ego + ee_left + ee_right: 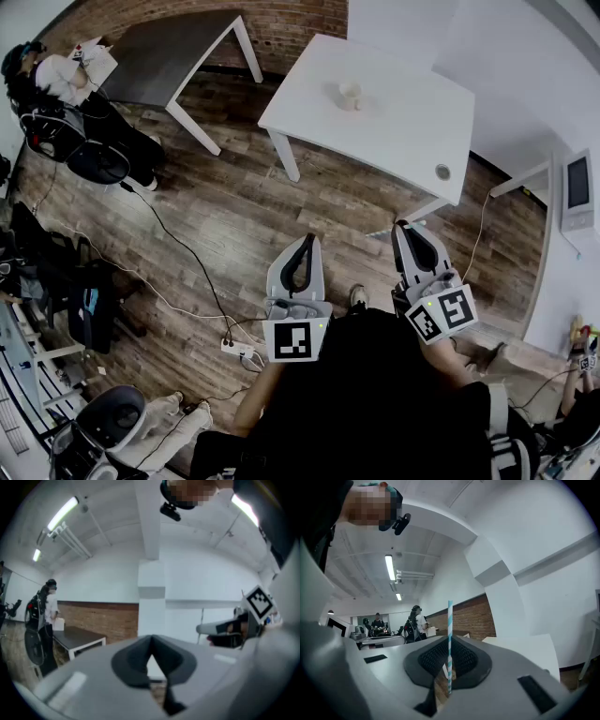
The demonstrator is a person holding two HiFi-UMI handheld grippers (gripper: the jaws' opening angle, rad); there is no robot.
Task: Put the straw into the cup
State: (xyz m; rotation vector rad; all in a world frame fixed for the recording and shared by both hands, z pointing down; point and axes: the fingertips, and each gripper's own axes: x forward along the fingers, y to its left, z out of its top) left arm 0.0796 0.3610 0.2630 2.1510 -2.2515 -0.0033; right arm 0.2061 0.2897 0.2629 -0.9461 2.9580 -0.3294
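At 12 o'clock, cup (350,95) on table (403,112), well apart; right gripper (449,670) pinches straw (450,634) upright, likely for vertical insertion. Left gripper (152,663) pressed together, empty.

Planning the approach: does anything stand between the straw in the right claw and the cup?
Nothing visible does: between the straw and the cup lie only wooden floor and the open top of the white table.

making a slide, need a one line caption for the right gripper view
Right gripper shut on a teal-and-white striped straw held upright, brick wall and white table beyond.
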